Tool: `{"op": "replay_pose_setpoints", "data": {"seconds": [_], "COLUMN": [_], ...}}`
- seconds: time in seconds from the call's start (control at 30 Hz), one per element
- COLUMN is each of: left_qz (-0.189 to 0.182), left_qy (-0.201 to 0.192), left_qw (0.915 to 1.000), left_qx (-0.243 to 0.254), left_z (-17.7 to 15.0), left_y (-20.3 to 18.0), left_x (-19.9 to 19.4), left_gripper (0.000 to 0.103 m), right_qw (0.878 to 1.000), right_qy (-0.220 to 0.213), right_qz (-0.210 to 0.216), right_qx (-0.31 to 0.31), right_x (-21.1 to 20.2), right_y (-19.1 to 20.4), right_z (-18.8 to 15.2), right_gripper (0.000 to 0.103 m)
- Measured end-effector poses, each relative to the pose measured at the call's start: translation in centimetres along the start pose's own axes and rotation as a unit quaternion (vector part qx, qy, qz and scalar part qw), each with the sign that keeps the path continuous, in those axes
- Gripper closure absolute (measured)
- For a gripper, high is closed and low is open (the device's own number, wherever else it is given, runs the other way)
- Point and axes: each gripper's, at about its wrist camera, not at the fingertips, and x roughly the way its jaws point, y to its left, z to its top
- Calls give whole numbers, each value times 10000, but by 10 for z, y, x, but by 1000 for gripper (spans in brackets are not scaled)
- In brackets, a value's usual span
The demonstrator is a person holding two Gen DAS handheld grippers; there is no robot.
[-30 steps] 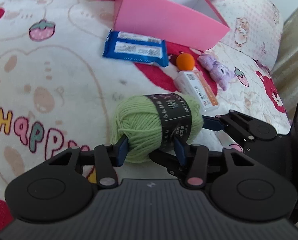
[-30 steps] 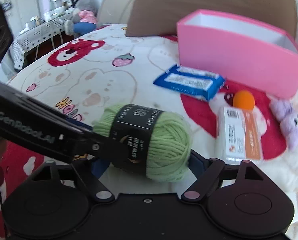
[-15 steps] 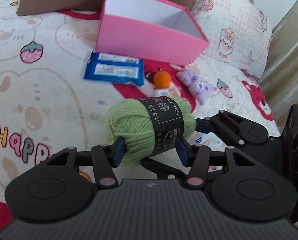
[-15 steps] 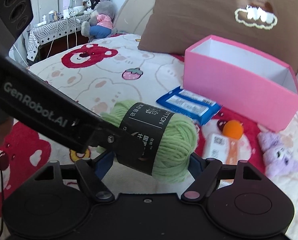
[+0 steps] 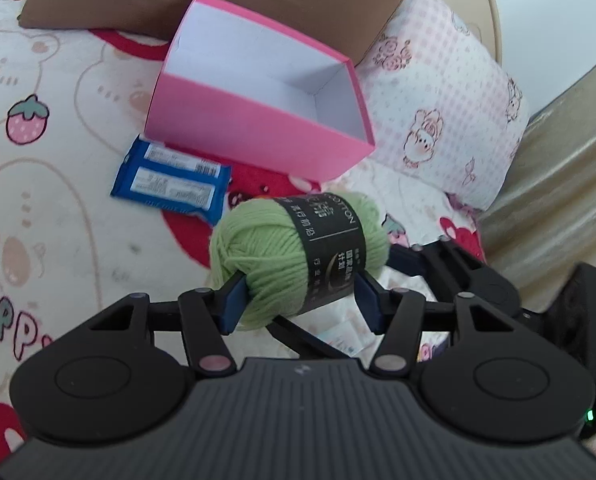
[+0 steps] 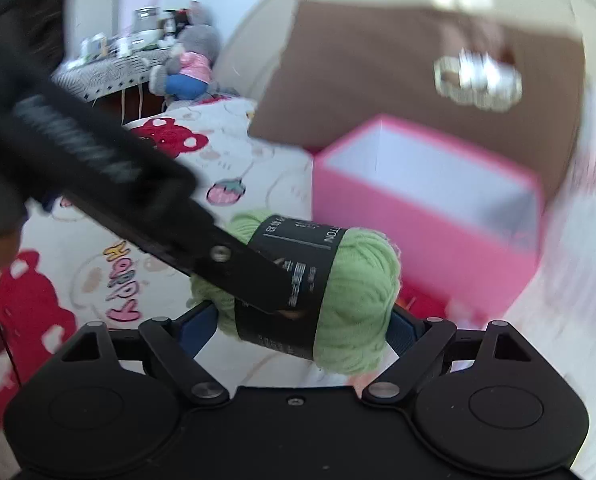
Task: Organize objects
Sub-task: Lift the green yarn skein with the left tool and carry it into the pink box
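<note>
Both views are fisheye cameras set just behind a gripper's two fingers, looking forward and slanting down over a printed bedspread [image 5: 57, 200]. Taking the pink box [image 5: 257, 136] as landmark: the left wrist view looks at it from its near long side, high enough to see down onto its white floor. The right wrist view, blurred, sits lower and off towards the box's left end [image 6: 426, 236]. Both views share the box, the brown pillow [image 5: 217, 0] behind it, and the green yarn ball [image 5: 298, 256] close before each lens.
</note>
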Motion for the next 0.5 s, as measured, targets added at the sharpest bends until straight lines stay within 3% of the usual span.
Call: {"op": "replay_pose_setpoints", "data": {"seconds": [0.23,0.5], "left_qz": [-266,-334], "left_qy": [79,-44], "left_qw": [9996,9987], "left_qx": [59,369], "left_z": [29,65], "left_y": [-14,-38], "left_x": [0,-1], "left_gripper": [49,49], "right_qw": [9998,9998], "right_qy": [-158,66], "right_qz": [-13,-121], "right_qx": [-91,-155], "right_x": [-20,-23], "right_y": [-23,-45], "right_z": [40,78], "right_gripper": [13,14]}}
